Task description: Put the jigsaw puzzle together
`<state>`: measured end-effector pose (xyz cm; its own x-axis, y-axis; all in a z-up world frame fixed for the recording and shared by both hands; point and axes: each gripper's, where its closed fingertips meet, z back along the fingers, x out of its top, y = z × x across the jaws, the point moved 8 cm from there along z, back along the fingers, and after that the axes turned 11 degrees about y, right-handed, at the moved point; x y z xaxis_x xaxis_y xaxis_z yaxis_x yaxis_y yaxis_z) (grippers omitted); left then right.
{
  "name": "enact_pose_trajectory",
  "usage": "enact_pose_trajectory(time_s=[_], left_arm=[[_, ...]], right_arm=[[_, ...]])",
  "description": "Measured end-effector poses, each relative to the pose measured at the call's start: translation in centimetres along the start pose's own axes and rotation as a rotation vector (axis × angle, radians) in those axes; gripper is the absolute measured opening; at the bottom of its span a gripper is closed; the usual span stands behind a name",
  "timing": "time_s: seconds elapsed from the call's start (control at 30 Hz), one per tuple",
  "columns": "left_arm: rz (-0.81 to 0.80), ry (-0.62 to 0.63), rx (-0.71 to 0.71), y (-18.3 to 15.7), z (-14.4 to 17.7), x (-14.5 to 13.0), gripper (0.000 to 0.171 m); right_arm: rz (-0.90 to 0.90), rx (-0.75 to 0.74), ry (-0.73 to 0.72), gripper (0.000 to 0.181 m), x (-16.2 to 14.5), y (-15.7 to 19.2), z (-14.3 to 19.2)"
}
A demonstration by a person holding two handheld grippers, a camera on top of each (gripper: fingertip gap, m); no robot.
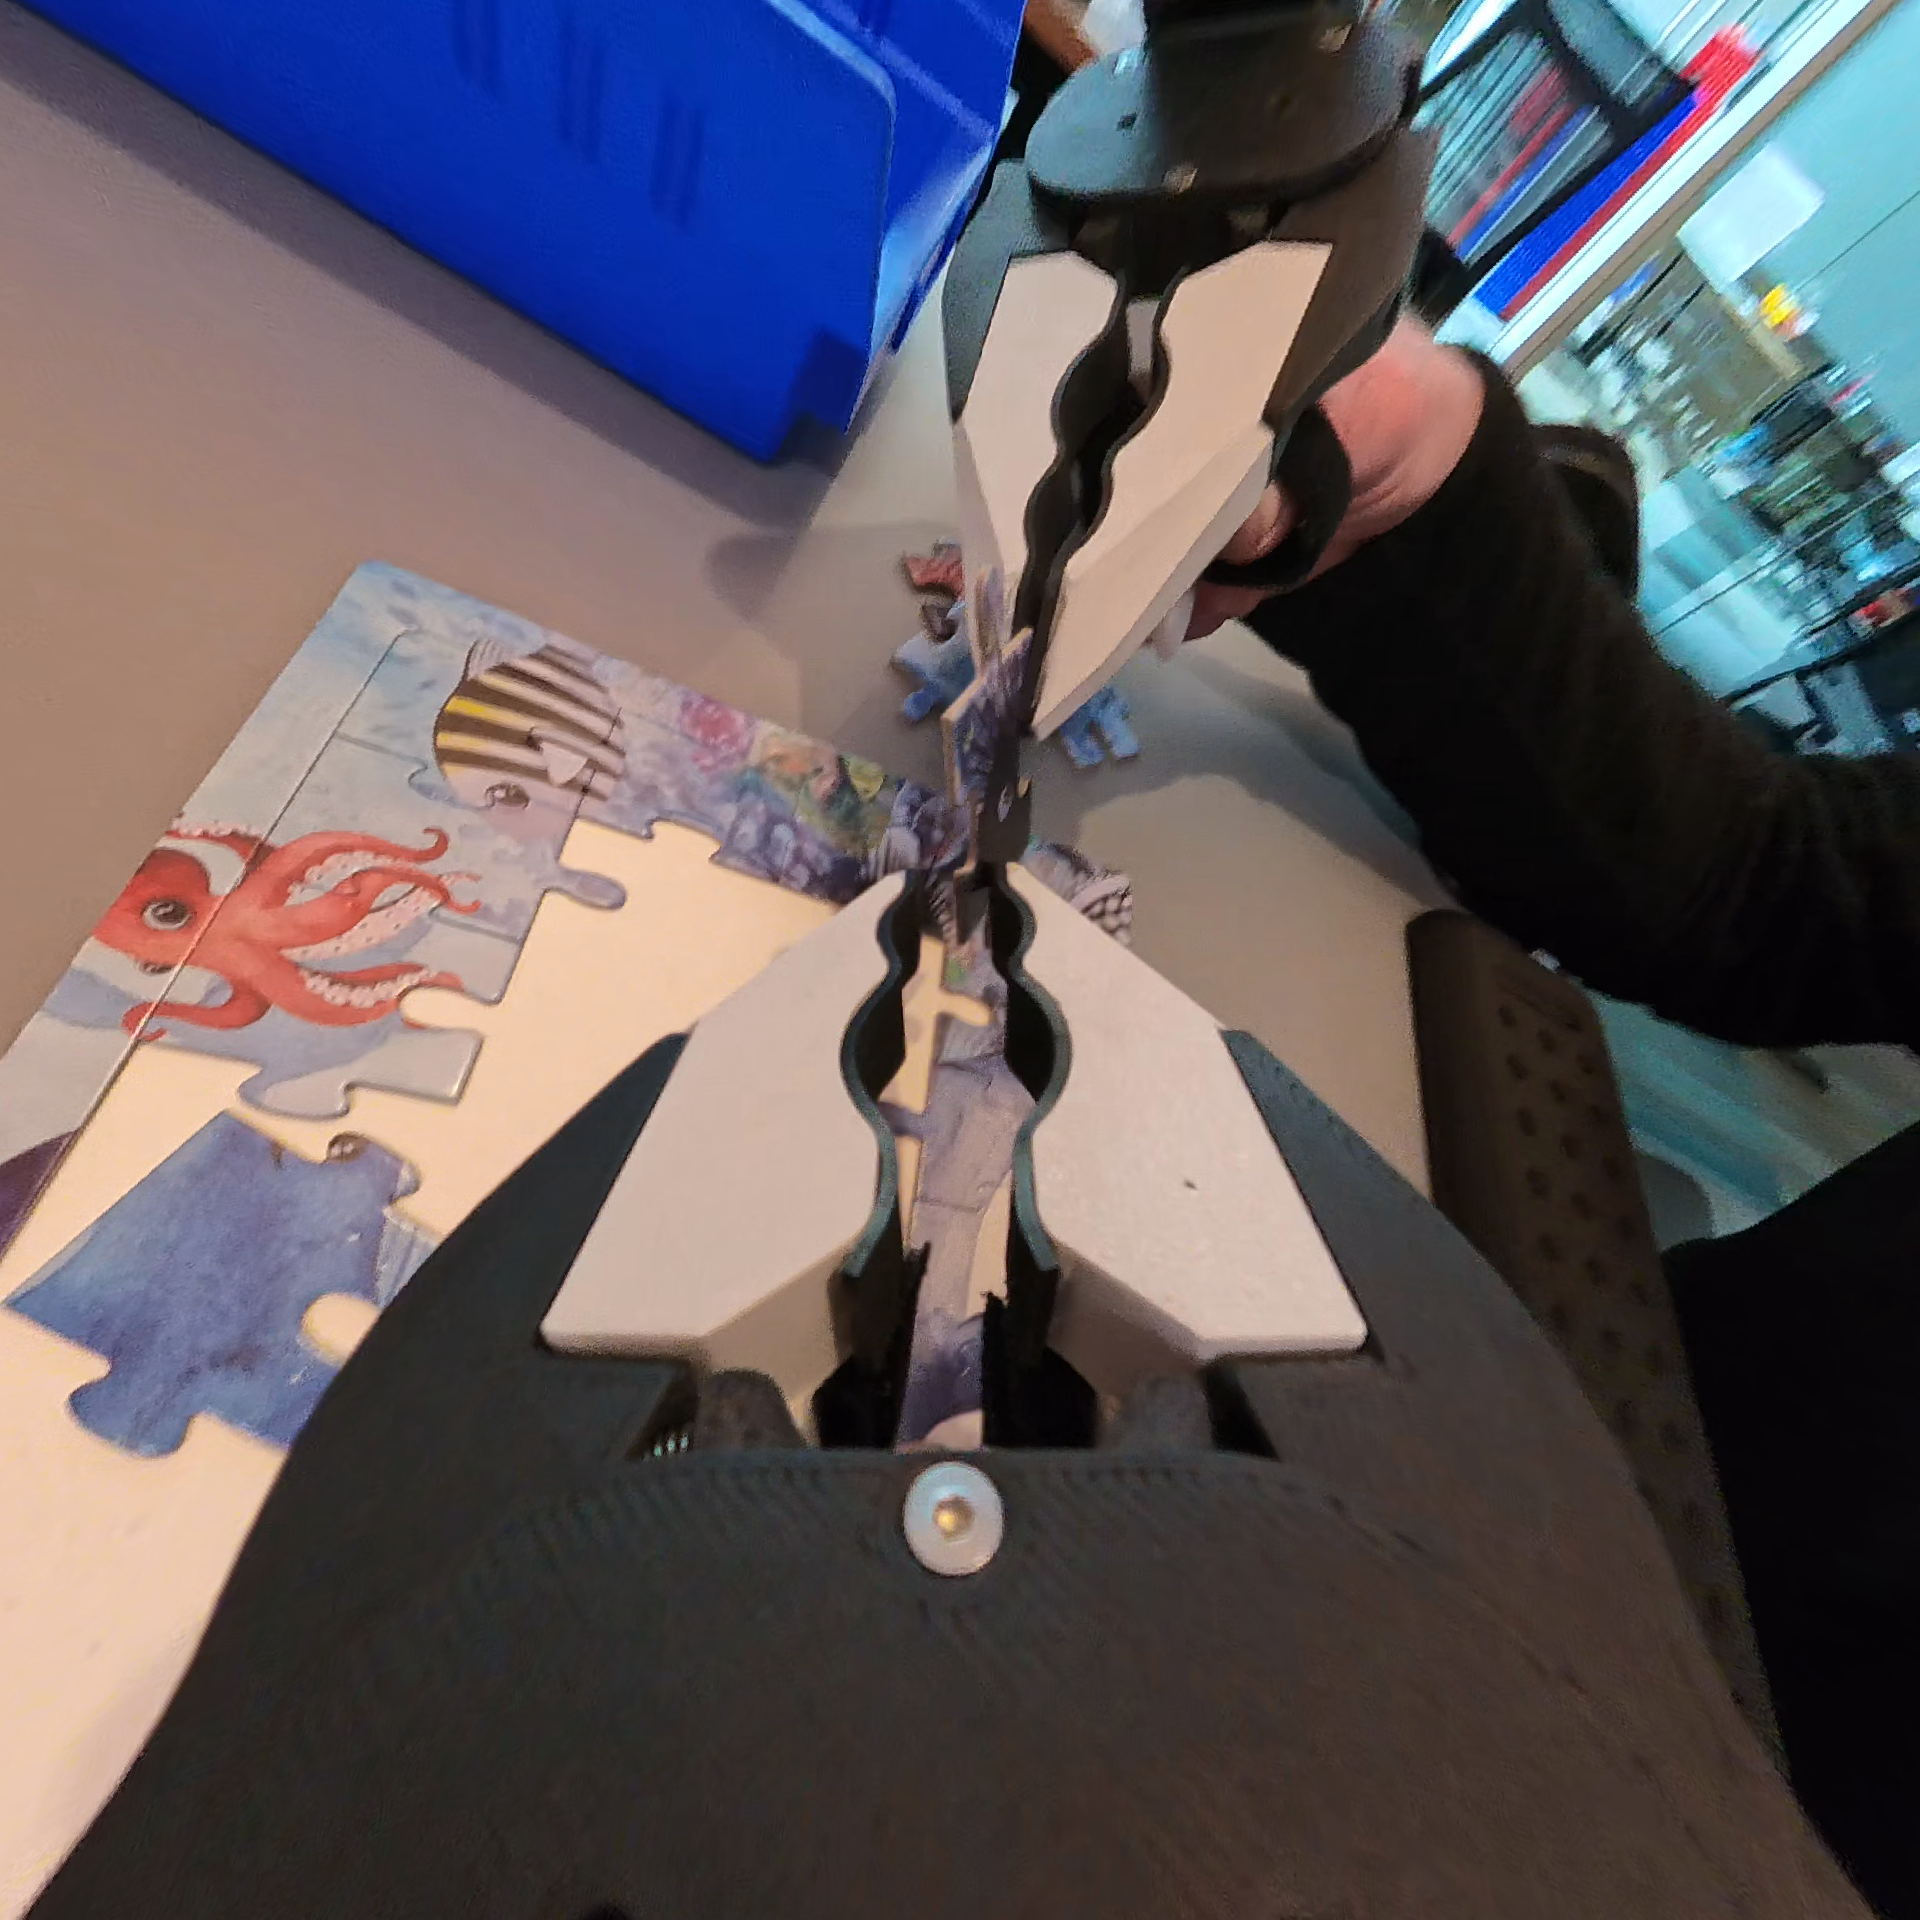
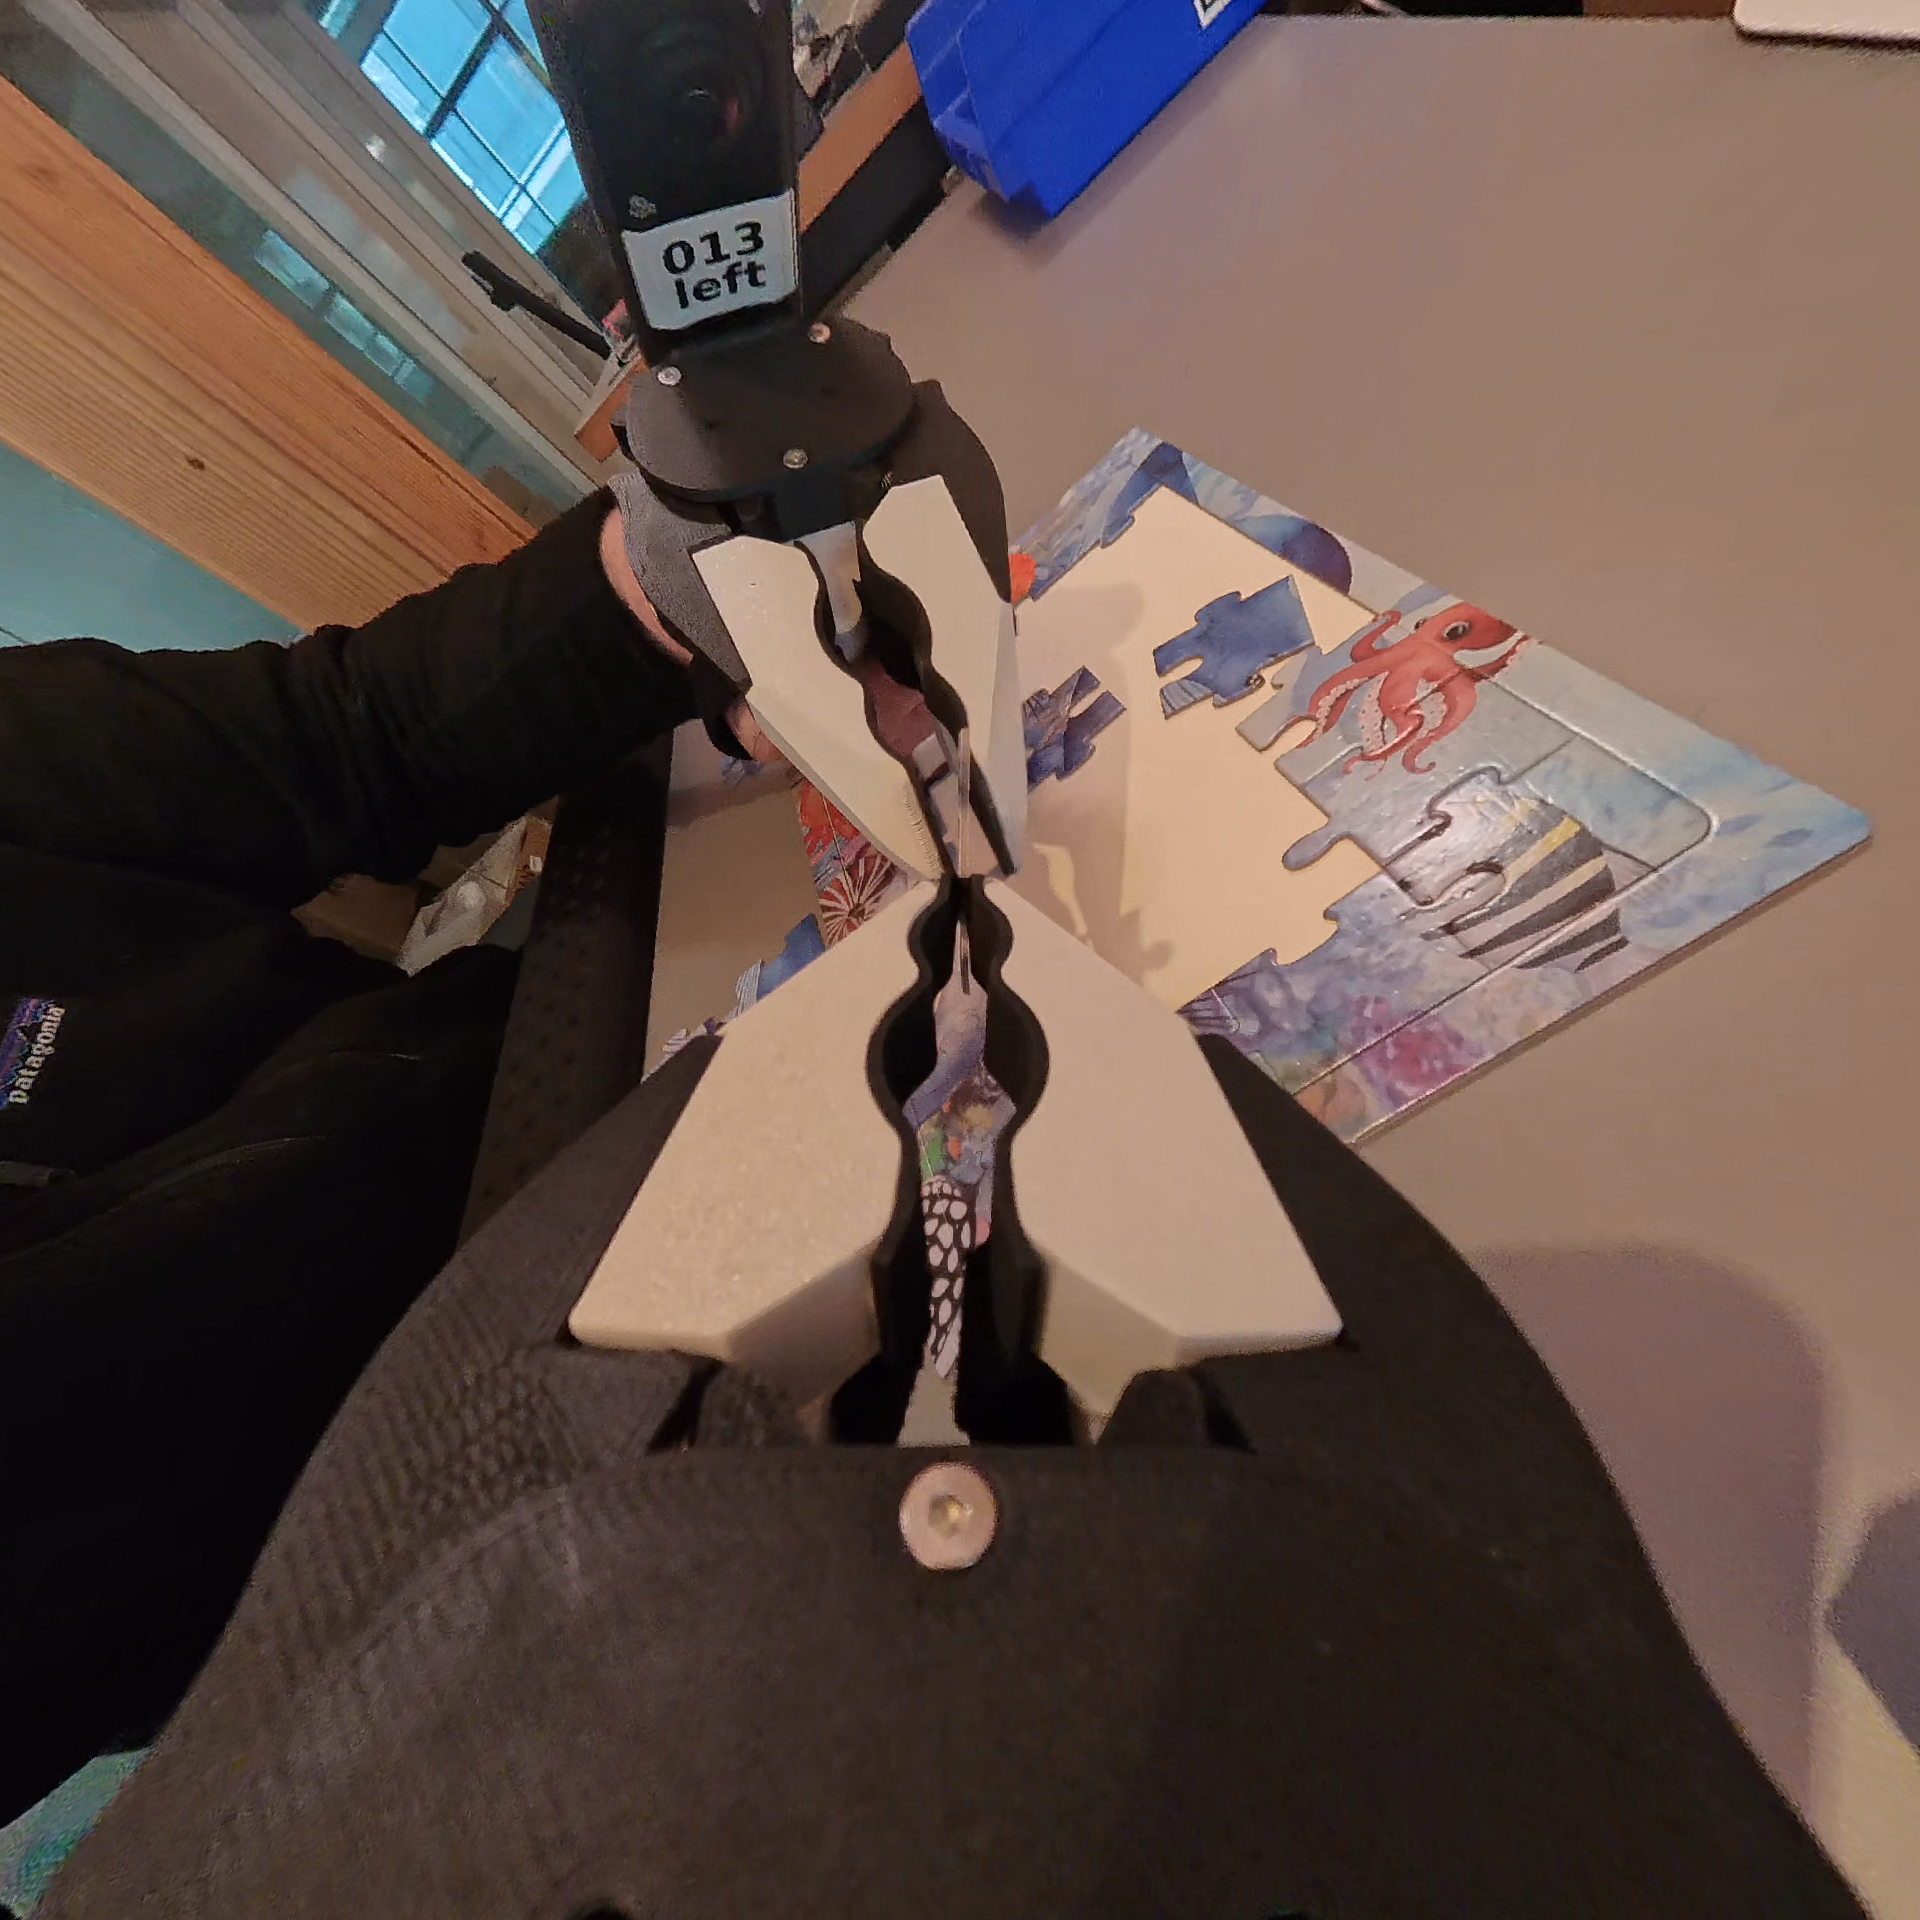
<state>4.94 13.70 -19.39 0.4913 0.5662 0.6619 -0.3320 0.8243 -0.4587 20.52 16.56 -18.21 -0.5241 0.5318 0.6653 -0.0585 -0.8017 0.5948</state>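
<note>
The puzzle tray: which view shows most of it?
Right wrist view: the puzzle tray appears nearly whole, only its near-left part hidden behind the two grippers. In the left wrist view, the left gripper hides much of it.

Right wrist view: a white rectangular label [image 2: 713, 272] with black printed characters, in two rows, is fixed to the black camera housing [image 2: 675, 114] above the left gripper [image 2: 961, 862], at 11 o'clock in the frame; a small embroidered logo patch [image 2: 36, 1049] with pale lettering stands on the black jacket [image 2: 208, 1091] at 9 o'clock, turned sideways; a black-and-white sticker [image 2: 1210, 10] sits on the blue bin [image 2: 1049, 94] at 12 o'clock, cut by the frame edge and not readable. Left wrist view: no readable writing; background at 2 o'clock is blurred.
</note>
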Motion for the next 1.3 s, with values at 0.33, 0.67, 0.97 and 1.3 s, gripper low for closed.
enact_pose_trajectory(time_s=[0.33,0.67,0.97,1.3], left_arm=[[-0.105,0.063,0.078,0.5,0.8,0.3,0.023],[-0.151,0.12,0.067,0.8,-0.9,0.4,0.006],[-0.105,0.159,0.137,1.5,-1.5,-0.1,0.0],[-0.15,0.255,0.237,2.0,-2.9,-1.3,0.0]], right_arm=[[-0.077,0.035,0.114,0.0,-1.3,-0.7,-0.7],[-0.063,-0.041,0.212,0.0,-2.0,-1.2,-2.2],[-0.086,-0.181,0.217,0.01,-2.1,-2.5,-1.8],[-0.012,-0.207,0.279,0.002,-2.1,-1.6,-2.6]])
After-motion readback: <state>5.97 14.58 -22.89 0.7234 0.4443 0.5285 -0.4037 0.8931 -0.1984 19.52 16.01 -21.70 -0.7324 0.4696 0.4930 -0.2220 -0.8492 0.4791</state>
